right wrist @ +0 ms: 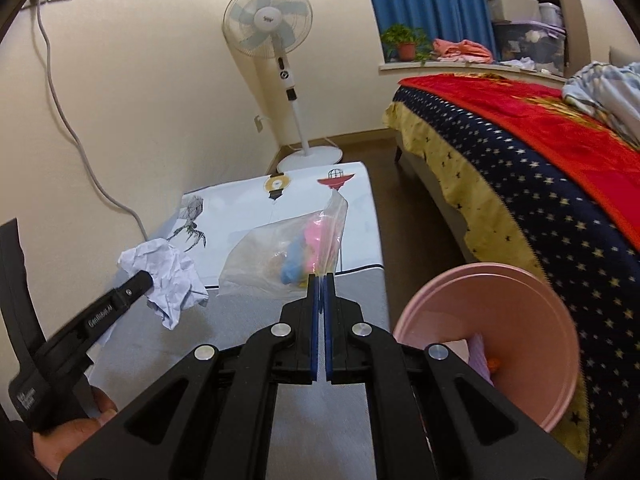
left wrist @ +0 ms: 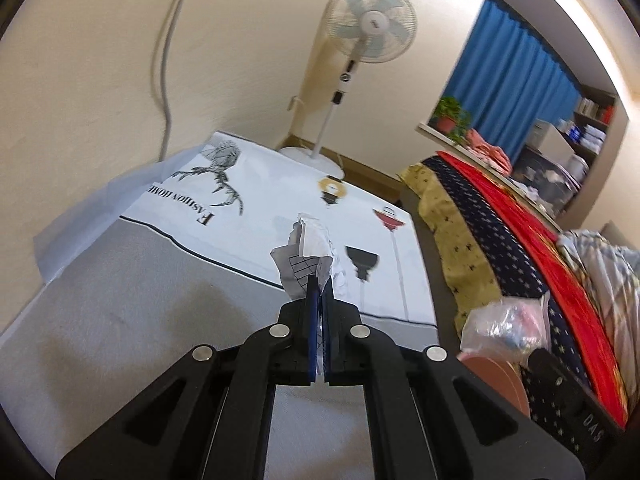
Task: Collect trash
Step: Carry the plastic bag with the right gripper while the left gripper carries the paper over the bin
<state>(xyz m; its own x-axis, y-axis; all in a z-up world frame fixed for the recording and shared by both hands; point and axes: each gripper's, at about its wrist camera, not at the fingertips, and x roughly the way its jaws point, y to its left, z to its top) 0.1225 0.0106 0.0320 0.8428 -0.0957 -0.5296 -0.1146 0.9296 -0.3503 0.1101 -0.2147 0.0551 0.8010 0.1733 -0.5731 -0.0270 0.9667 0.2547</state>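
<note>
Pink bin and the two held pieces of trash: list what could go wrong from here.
1. The right gripper pinches only a corner of the clear plastic bag; the hanging bag could slip free or swing past the pink bin.
2. The left gripper holds the crumpled paper by one edge; it might tear or drop.
3. Both loads head for one bin opening beside the bed, so the grippers could collide.
</note>
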